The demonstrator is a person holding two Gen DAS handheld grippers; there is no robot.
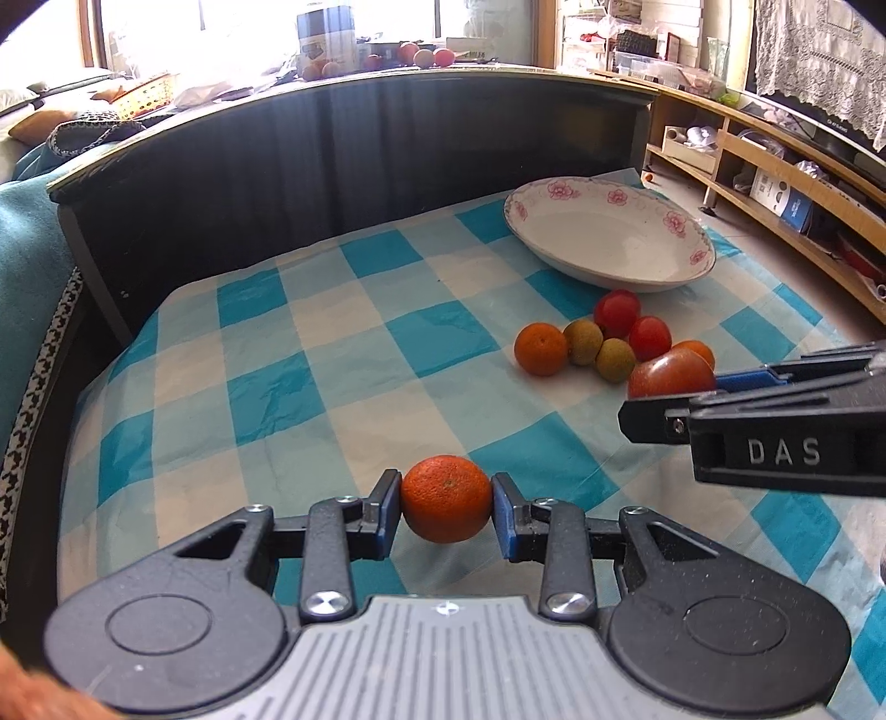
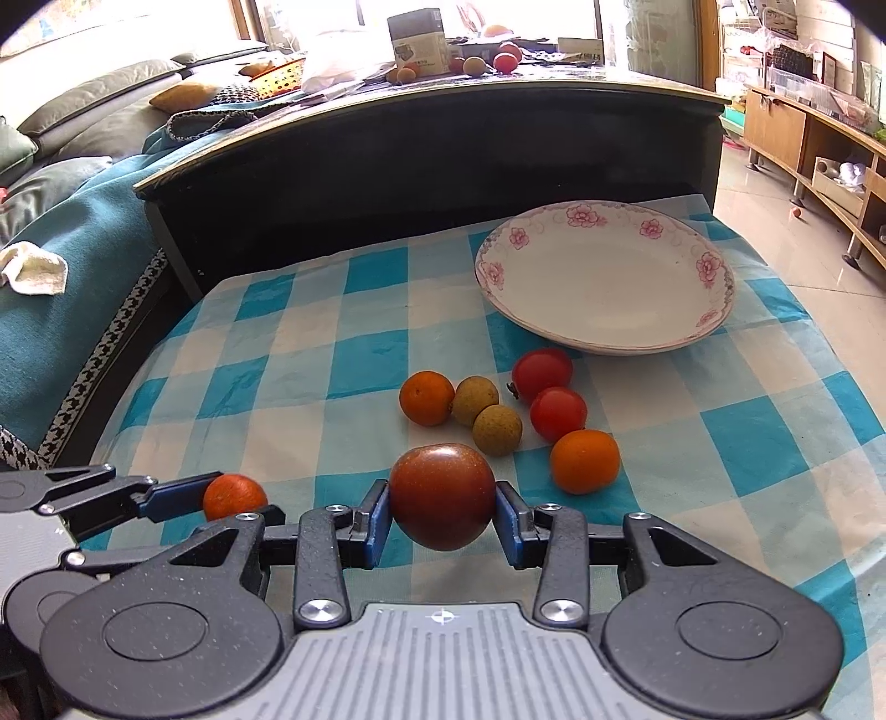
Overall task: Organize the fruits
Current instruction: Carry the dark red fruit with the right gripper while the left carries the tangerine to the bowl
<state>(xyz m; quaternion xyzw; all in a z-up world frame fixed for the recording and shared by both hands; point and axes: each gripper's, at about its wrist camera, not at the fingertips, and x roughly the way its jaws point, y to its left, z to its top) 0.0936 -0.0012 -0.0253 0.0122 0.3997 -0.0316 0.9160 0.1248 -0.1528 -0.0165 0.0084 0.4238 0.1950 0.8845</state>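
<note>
Now both tools loaded: left tool (image 1: pixel 446 512) clamps orange (image 1: pixel 446 498), right tool (image 2: pixel 441 518) clamps dark tomato (image 2: pixel 442 494), near table (image 1: pixel 360 332) edge. Next: carry to empty plate (image 1: pixel 609 238) far right.

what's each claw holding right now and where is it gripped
Left claw pinches an orange by its opposite sides; right claw pinches a dark red tomato the same way.

Strong daylight from windows (image 1: pixel 221 33) at rear, blown out to white in both views. I see the checked cloth (image 2: pixel 360 354) evenly lit, sharp; soft shadows under fruit. Heavy fisheye curvature, dark vignette at corners.
</note>
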